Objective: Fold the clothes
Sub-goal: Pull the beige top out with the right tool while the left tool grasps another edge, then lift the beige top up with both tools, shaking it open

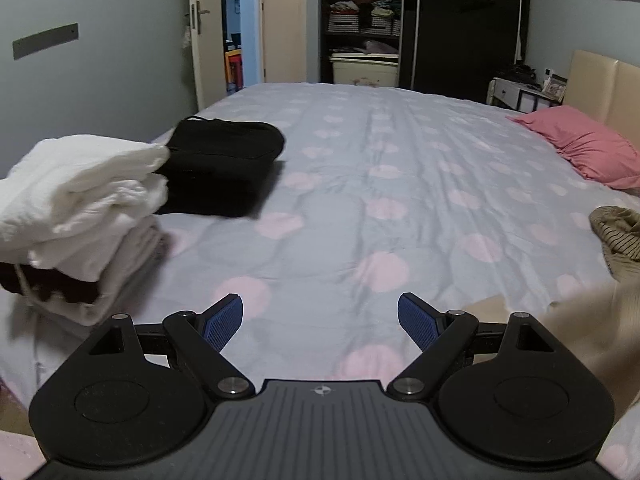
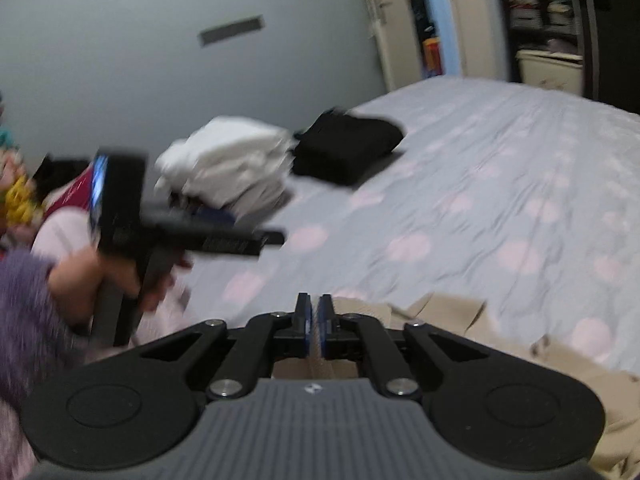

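Left claw (image 1: pixel 320 322): spread wide, empty, over the bed (image 1: pixel 380 184).
Right claw (image 2: pixel 314 322): clamped on beige garment (image 2: pixel 440 320) (near right edge).
Folded stack (image 1: pixel 80 208): left, beside black garment (image 1: pixel 224 164).

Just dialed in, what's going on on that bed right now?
A person is folding clothes on the bed with two handheld grippers. The right gripper is shut on a beige garment at the near edge. The left gripper is open and holds nothing, above the dotted cover. A white-topped folded stack and a folded black garment already sit to the left. A striped olive piece lies crumpled at the right.
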Tool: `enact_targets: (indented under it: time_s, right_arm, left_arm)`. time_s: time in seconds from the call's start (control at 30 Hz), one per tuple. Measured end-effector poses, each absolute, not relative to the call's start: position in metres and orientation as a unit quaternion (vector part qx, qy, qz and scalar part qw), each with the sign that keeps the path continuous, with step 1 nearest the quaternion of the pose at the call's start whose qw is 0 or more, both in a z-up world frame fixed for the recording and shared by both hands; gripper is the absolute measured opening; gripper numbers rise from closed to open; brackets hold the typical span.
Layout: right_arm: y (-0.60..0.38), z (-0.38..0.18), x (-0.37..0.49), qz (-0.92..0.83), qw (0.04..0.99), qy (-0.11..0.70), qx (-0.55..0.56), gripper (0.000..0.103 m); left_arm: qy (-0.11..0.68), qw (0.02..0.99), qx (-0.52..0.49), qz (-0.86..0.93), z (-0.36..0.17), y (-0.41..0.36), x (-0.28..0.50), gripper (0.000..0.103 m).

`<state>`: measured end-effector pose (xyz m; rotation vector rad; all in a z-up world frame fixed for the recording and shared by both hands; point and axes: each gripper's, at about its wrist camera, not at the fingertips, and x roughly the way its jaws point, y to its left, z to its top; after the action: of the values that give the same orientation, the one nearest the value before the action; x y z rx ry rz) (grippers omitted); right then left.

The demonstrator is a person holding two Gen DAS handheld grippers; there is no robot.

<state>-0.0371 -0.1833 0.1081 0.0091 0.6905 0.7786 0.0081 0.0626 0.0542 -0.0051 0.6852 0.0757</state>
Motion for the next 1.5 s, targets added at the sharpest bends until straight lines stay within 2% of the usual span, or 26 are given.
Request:
enact_targets:
  time_s: [0.03, 0.07, 0.1, 0.17, 0.43, 0.73, 1.0, 1.13, 1.17, 1.23, 1.27, 1.3, 1.37, 1.47, 1.5]
  right_arm:
    - [-0.183, 0.106, -0.039, 0.378, 0.864, 0.333, 0.001, 0.008]
    - [-0.182, 0.104, -0.04, 0.384, 0.86, 0.337, -0.003, 0.014]
    - [-0.186, 0.102, -0.041, 0.382, 0.859, 0.34, -0.003, 0.027]
    - [-0.194, 0.099, -0.041, 0.377, 0.86, 0.345, -0.003, 0.033]
    - [-0.247, 0.077, -0.022, 0.272, 0.885, 0.376, -0.031, 0.038]
    - [-0.342, 0.033, 0.042, 0.129, 0.891, 0.429, -0.078, 0.048]
    - [-0.397, -0.012, 0.088, 0.101, 0.87, 0.481, -0.031, 0.054]
    - [-0.407, -0.029, 0.1, 0.109, 0.855, 0.507, 0.007, 0.054]
    - [-0.409, -0.033, 0.102, 0.112, 0.85, 0.514, 0.018, 0.054]
    - [-0.41, -0.038, 0.103, 0.121, 0.841, 0.527, 0.039, 0.047]
    - [-0.409, -0.037, 0.102, 0.129, 0.838, 0.529, 0.046, 0.031]
    - [-0.408, -0.035, 0.102, 0.14, 0.835, 0.529, 0.05, 0.017]
    - [-0.405, -0.024, 0.1, 0.152, 0.84, 0.519, 0.047, 0.011]
    - [-0.4, 0.0, 0.094, 0.159, 0.857, 0.489, 0.038, 0.008]
    - [-0.4, 0.01, 0.092, 0.16, 0.865, 0.475, 0.038, 0.008]
  left_arm:
    - [0.338, 0.94, -0.001, 0.036, 0.054, 0.065, 0.006, 0.085]
    - [0.342, 0.939, 0.001, 0.033, 0.053, 0.065, 0.005, 0.085]
    - [0.346, 0.938, 0.002, 0.03, 0.052, 0.066, 0.004, 0.085]
    - [0.355, 0.935, 0.003, 0.015, 0.048, 0.064, 0.003, 0.085]
    - [0.394, 0.917, 0.021, -0.062, 0.033, 0.035, 0.024, 0.085]
    - [0.373, 0.913, 0.079, -0.144, -0.01, 0.003, 0.073, 0.085]
    - [0.378, 0.893, 0.095, -0.225, -0.044, -0.014, 0.111, 0.085]
    - [0.39, 0.881, 0.081, -0.256, -0.056, -0.022, 0.121, 0.085]
    - [0.393, 0.877, 0.077, -0.264, -0.059, -0.025, 0.123, 0.085]
    - [0.403, 0.871, 0.066, -0.272, -0.066, -0.031, 0.127, 0.084]
    - [0.408, 0.868, 0.06, -0.278, -0.07, -0.034, 0.129, 0.079]
    - [0.414, 0.863, 0.053, -0.284, -0.074, -0.037, 0.13, 0.07]
    - [0.419, 0.859, 0.045, -0.291, -0.078, -0.042, 0.13, 0.063]
    - [0.424, 0.859, 0.029, -0.287, -0.078, -0.043, 0.13, 0.042]
    - [0.428, 0.859, 0.021, -0.28, -0.076, -0.042, 0.132, 0.028]
